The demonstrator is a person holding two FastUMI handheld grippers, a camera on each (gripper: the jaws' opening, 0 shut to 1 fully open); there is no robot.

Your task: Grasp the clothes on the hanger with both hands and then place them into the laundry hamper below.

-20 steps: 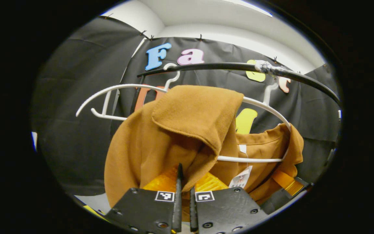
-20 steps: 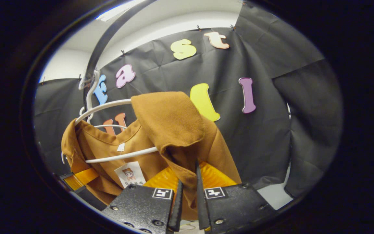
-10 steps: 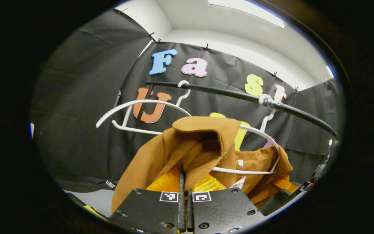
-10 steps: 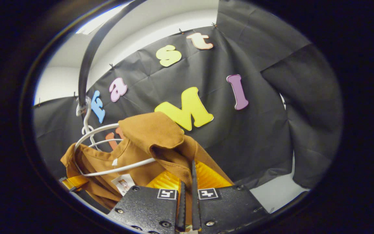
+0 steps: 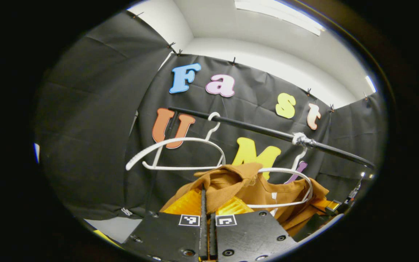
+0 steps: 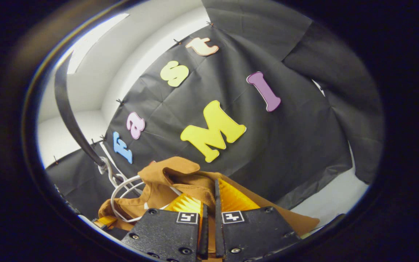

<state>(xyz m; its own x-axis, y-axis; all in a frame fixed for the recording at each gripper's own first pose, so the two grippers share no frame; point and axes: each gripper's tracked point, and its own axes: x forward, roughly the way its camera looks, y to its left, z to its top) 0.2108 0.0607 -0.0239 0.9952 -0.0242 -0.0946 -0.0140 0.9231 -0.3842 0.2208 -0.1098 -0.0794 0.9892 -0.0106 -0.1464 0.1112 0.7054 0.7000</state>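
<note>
Right now both hand-held grippers pinch the brown garment (image 5: 231,182): left hand-held gripper (image 5: 206,203) has its fingers pressed together w/ a fold of the cloth caught between them, and the right hand-held gripper (image 6: 209,203) is likewise closed on a fold at the other shoulder side. Garment is partly on its white hanger (image 5: 296,182), bunched low near the grippers, w/ the hanger's lower bar crossing the neckline; hanger hook sits on the black rail (image 5: 267,133). A second, bare white hanger (image 5: 173,153) hangs just beside it on the same rail

Handling, as a judgement: soft, light woven cloth, limp, no stiffness, so it sags and bunches wherever it isn't held. Not fragile, not slippery, but folds can drag on the hanger ends. Best hold is at the shoulder/collar edges, one per side, approx where they are now. Hamper presumably below
</note>
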